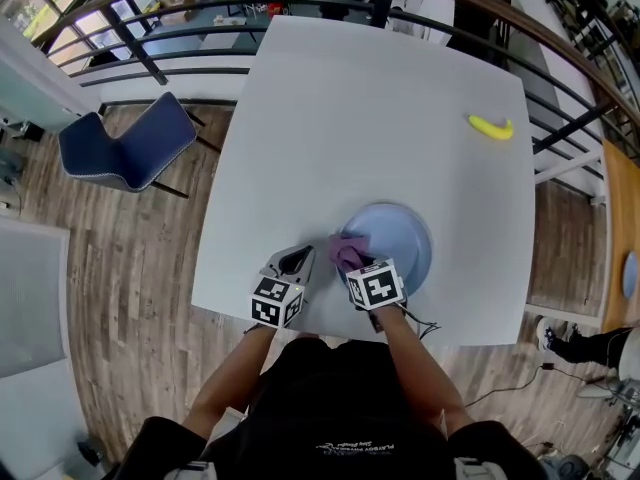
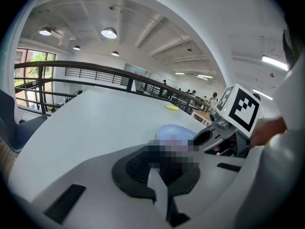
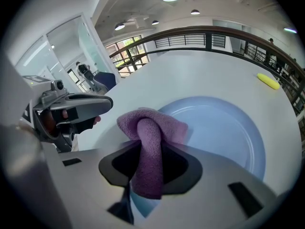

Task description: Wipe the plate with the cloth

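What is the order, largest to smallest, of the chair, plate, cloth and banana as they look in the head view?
1. chair
2. plate
3. cloth and banana: these look about alike. The cloth is bunched and partly hidden, so I won't rank them.

A black short-sleeved shirt (image 1: pixel 340 413) is worn, marked with small white lettering at the chest. The left gripper (image 1: pixel 297 260) and right gripper (image 1: pixel 348 255) are shelled in light grey plastic with black recesses. Each is topped by a white marker cube (image 1: pixel 277 301) printed with black squares. A thin black cable (image 1: pixel 420 326) is attached at the right gripper.
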